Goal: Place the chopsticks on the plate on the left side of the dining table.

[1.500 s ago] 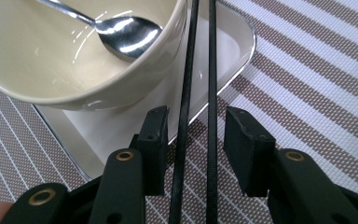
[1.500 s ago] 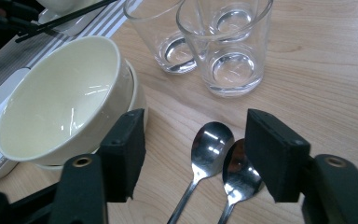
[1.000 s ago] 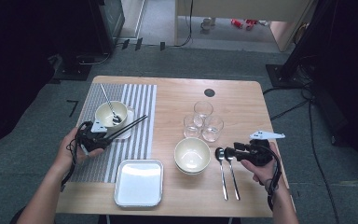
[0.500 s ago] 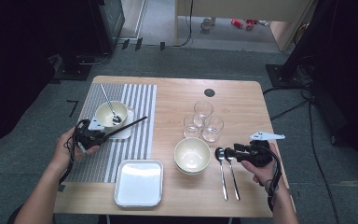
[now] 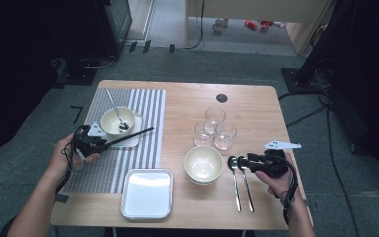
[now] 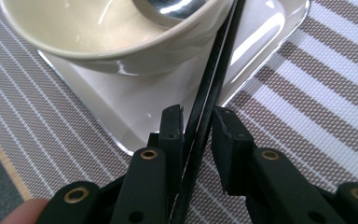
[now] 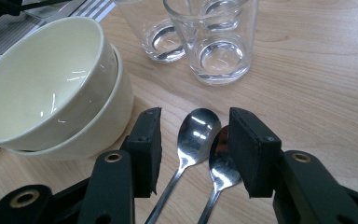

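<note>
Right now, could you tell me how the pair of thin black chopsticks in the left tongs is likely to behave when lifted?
The thin black chopsticks look straight and rigid, so probably stiff and light. They are smooth and glossy and held near one end by the left tongs, so the long free end may pivot or slip. They lie over the small white tray beside the cream bowl, so they could nudge it.

Table laid out, mat [image 5: 143, 148] at left.
On mat: small tray [image 5: 134, 140] bearing bowl [image 5: 114, 121] with spoon [image 5: 121, 123] inside; chopsticks [image 5: 131, 136] across tray edge; empty tray [image 5: 147, 193] in front. Right of mat: stacked bowls [image 5: 203, 164], three glasses [image 5: 215, 129] behind, two spoons [image 5: 241, 182] beside.
</note>
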